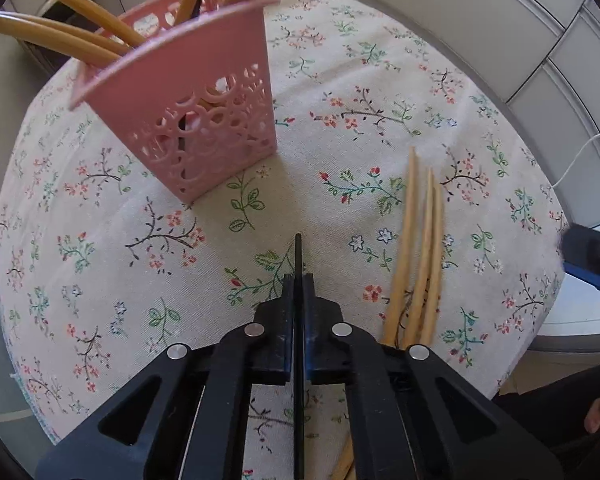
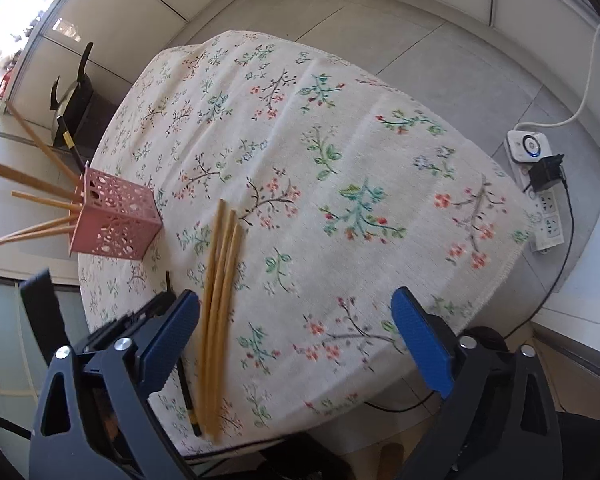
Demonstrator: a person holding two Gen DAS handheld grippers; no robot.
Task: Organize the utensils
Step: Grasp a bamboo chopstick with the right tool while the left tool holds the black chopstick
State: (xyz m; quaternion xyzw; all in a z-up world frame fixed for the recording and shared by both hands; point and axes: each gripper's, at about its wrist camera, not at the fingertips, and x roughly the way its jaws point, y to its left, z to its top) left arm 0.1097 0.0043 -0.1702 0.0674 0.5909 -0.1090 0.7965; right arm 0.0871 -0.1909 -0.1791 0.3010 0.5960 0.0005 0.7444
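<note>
Left jaws clamp a black chopstick (image 1: 298,256); right jaws gape above wooden chopsticks (image 2: 220,300).

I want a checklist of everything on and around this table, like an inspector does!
Surface: round table with flowered cloth.
Job's things: pink holder upright with several chopsticks inside; three loose chopsticks lying together on the cloth; one black chopstick in the left gripper.
Clutter: nothing seen.
Grippers: left gripper shut on the black chopstick; right gripper open above the table edge.
Cables: white cord and black cord at a power strip on the floor.
Surroundings: tiled floor.
</note>
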